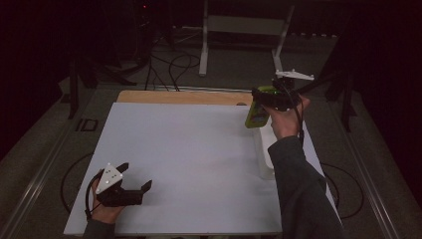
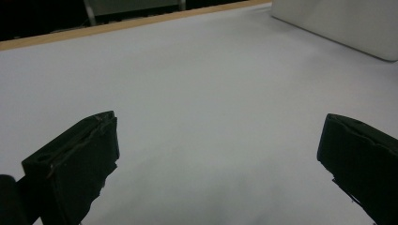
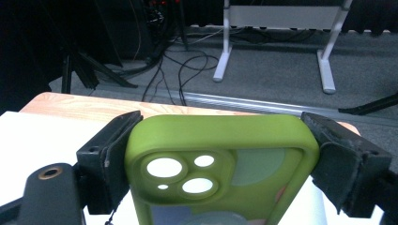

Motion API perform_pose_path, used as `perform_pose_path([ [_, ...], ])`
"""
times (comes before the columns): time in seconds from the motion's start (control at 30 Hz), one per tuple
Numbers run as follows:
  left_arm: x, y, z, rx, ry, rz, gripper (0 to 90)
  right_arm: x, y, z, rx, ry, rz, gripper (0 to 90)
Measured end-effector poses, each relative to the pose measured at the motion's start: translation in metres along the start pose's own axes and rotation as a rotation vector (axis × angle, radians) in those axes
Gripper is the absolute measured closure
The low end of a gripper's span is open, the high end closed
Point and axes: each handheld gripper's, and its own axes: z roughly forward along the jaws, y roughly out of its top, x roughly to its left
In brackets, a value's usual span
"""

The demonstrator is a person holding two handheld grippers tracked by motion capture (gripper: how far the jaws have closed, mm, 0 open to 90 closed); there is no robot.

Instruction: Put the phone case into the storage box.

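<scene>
Two grippers in our hands: the right gripper point(image 1: 262, 95) is up over the table's point(image 1: 189, 144) far right corner, jaws clamped on the sides of a green phone case point(image 3: 220, 164) above a white tray point(image 1: 263, 159), while the left gripper point(image 1: 135, 179) sits low at the near left, jaws spread wide with nothing between them.
</scene>
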Motion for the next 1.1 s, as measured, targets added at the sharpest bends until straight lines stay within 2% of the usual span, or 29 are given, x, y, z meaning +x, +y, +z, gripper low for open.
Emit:
perform_pose_path([
  [0.77, 0.0, 0.0, 0.0, 0.0, -0.002, 0.001, 0.0, -0.009, 0.005, 0.009, -0.002, -0.047, 0.008, 15.8],
  [1.1, 0.0, 0.0, 0.0, -0.001, -0.001, 0.0, 0.0, -0.01, 0.01, 0.012, -0.008, -0.067, -0.004, 15.8],
])
